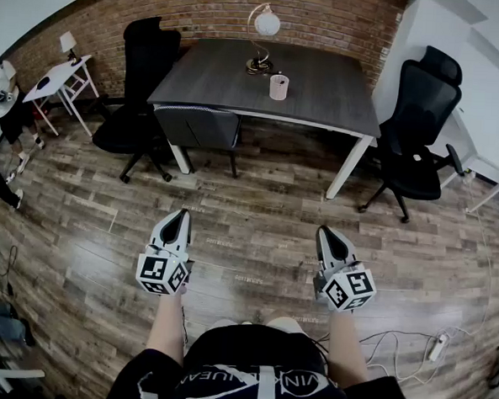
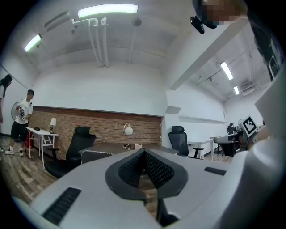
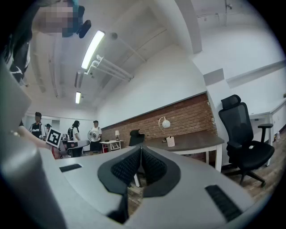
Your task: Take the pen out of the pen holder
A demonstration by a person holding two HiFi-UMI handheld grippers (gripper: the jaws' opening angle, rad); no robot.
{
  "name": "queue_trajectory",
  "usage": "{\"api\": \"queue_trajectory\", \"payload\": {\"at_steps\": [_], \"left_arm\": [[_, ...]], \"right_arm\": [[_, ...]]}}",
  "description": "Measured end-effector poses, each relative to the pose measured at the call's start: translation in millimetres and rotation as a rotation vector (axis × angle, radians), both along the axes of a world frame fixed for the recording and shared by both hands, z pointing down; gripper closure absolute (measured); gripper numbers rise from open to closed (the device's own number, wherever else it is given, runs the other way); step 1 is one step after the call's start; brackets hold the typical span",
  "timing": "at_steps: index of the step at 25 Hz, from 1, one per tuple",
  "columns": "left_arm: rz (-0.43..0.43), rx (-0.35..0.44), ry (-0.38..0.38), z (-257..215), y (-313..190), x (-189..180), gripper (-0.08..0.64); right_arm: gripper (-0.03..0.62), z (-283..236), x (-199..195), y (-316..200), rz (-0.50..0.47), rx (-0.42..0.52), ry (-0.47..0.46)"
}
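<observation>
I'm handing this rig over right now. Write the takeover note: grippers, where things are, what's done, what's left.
Left gripper: fingers together, nothing held, pointing level toward the table.
Right gripper: fingers together, nothing held, also level.
Pen holder: upright on the dark table, just in front of the lamp. The pen is too small to make out from here.
Done: nothing yet; both grippers are over the wood floor, well short of the table.
Left: walk up, open one gripper, grip the pen, lift it out of the holder.
</observation>
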State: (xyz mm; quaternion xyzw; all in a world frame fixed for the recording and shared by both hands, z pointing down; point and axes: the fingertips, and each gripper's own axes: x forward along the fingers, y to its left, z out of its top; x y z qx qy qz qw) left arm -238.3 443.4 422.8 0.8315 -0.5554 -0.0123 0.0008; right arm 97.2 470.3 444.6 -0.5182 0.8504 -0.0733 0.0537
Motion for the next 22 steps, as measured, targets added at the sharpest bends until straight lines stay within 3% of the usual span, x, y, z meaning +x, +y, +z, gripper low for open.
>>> {"api": "queue_trajectory", "payload": {"at_steps": [9,22], "left_arm": [[0.013,-0.019,0.021,11.2,-26.3,-6.3,0.545],[0.020,-0.055,0.030,28.3,-131.1,0.9,0.545]], "right_arm": [[0.561,12.7,-0.8,-20.2,0.022,-0.034,0.028],[0.558,25.6,8.0,-135.2,0.059,-0.051,0.024]]}}
